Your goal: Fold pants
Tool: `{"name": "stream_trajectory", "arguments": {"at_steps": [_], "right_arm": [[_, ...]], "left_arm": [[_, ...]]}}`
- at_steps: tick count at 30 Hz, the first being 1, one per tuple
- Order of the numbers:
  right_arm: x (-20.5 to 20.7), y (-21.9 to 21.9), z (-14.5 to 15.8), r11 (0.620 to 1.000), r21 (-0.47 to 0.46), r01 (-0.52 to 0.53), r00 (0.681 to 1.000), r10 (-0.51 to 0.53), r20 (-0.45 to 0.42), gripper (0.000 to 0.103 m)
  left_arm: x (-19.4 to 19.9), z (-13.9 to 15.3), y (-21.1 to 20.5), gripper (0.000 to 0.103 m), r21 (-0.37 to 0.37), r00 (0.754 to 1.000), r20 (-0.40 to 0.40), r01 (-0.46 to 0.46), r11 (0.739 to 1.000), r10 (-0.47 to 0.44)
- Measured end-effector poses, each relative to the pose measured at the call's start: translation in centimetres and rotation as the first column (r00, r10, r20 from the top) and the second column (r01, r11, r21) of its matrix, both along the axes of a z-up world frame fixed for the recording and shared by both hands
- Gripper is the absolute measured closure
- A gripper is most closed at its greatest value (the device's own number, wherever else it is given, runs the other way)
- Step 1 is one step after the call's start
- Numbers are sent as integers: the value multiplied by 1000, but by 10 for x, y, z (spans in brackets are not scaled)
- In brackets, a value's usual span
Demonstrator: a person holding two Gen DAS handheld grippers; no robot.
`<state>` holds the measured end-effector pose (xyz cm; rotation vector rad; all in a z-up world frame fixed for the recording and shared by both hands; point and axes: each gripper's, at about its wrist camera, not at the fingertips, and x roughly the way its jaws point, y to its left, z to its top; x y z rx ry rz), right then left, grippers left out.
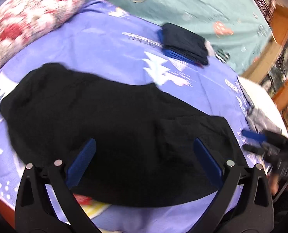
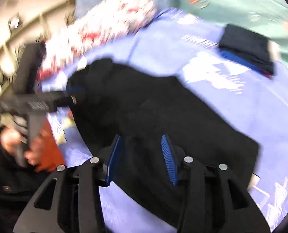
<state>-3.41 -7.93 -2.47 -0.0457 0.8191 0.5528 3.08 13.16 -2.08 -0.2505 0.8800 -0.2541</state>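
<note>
Black pants point(image 1: 109, 120) lie spread and rumpled across a purple patterned bedsheet point(image 1: 105, 46). My left gripper point(image 1: 145, 142) hovers over their near part with its blue-padded jaws wide open and nothing between them. In the right wrist view the left gripper point(image 2: 74, 95) shows blurred by the pants' left edge. My right gripper point(image 2: 141, 137) stands partly open above the pants point(image 2: 163, 104); its pads press on nothing. In the left wrist view the right gripper point(image 1: 248, 139) sits at the pants' right edge, over the sheet.
A red-and-white floral pillow point(image 1: 27, 19) lies at the far left. A folded stack of dark and blue clothes point(image 1: 184, 42) rests at the back, beside a teal blanket point(image 1: 202, 5). Wooden furniture point(image 1: 279, 38) stands on the right. A hand point(image 2: 10, 141) holds the left gripper.
</note>
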Motion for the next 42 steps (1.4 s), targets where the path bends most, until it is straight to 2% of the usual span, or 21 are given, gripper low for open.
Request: {"name": "stream_trajectory", "arguments": {"at_steps": [2,4,7,8,10,14,19,22,23,24,27,28,30,32,34,36,38,40,42], "right_arm": [[4,-37,-3,996,-9,93,994,-93,-60,68],[9,-53,-22,990,-67,126,983,-134,-126,77],[14,-53,-70,978,-185,93,959,-138,-246,81],[16,-52,-79,977,-197,85,956,-136,-260,80],[16,-50,-79,979,-186,86,963,-130,-236,81],[17,-53,-67,981,-172,86,972,-120,-202,81],[54,-65,-35,976,-116,186,975,-198,-104,79],[86,-71,-58,968,-107,229,955,-244,-168,79],[94,-67,-76,965,-132,226,944,-251,-216,79],[94,-65,-85,965,-141,223,942,-250,-223,78],[86,-59,-82,963,-157,220,956,-244,-160,73],[84,-62,-78,964,-130,231,955,-251,-161,71],[81,-74,-72,969,12,246,961,-242,-135,70],[73,-89,-60,952,156,265,964,-256,-76,57],[69,-95,-56,924,251,288,957,-288,-36,38],[69,-103,-57,908,311,281,957,-288,-27,35],[72,-101,-63,906,319,280,958,-285,-33,35],[73,-98,-65,915,297,272,961,-274,-38,35],[73,-92,-64,925,278,258,965,-262,-22,35]], "left_arm": [[9,-5,-28,2,88,998,-24,53,995,-51],[20,-17,-65,2,205,992,-63,116,972,-105],[36,-45,-100,2,332,980,-142,179,926,-138],[41,-54,-104,2,350,977,-165,187,918,-136],[47,-56,-95,2,291,978,-173,165,942,-118],[44,-56,-95,2,312,979,-168,160,936,-111],[42,-57,-96,2,310,981,-163,155,938,-108],[43,-57,-98,2,305,981,-159,157,939,-112],[44,-57,-98,2,304,981,-158,158,940,-114],[45,-59,-97,2,300,980,-159,161,940,-117],[41,-55,-92,2,281,983,-142,156,947,-120],[38,-50,-88,2,270,986,-124,145,952,-115],[25,-33,-67,2,208,994,-60,99,973,-89],[10,-13,-32,2,140,999,-8,35,989,-34],[-6,3,22,2,86,997,6,-76,993,76],[-11,0,81,2,9,981,-67,-179,984,180],[-11,-13,134,2,-100,950,-163,-283,954,265],[-6,-30,172,2,-249,930,-256,-325,912,262],[3,-38,181,2,-293,925,-291,-330,897,245]]}}
